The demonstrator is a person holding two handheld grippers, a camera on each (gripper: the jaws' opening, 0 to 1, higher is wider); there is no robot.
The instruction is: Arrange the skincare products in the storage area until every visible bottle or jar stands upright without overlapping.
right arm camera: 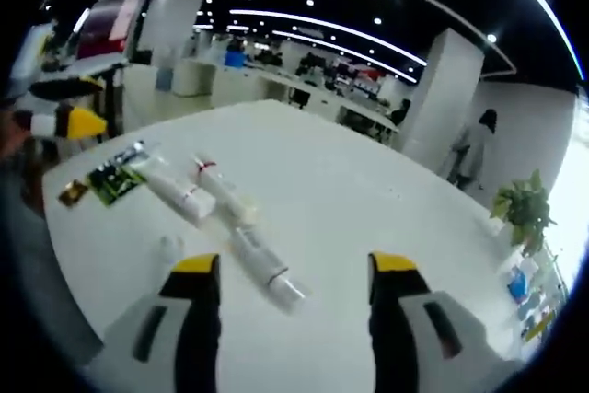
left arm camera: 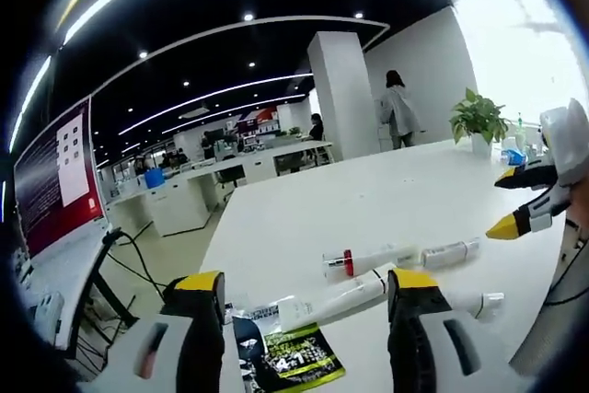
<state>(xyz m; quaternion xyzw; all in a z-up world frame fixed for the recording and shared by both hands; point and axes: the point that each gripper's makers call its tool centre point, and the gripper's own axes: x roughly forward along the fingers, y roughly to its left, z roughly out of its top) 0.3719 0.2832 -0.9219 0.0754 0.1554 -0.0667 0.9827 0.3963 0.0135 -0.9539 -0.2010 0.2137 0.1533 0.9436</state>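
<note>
Since all tubes lie flat on the white table (right arm camera: 368, 218), right gripper (right arm camera: 294, 283), jaws apart and empty, should clamp the nearest tube (right arm camera: 267, 269) mid-body before tipping it upright.

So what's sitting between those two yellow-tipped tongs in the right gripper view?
A white tube lies on the table between the open right tongs, on its side and untouched. Two more tubes lie beyond it.
</note>
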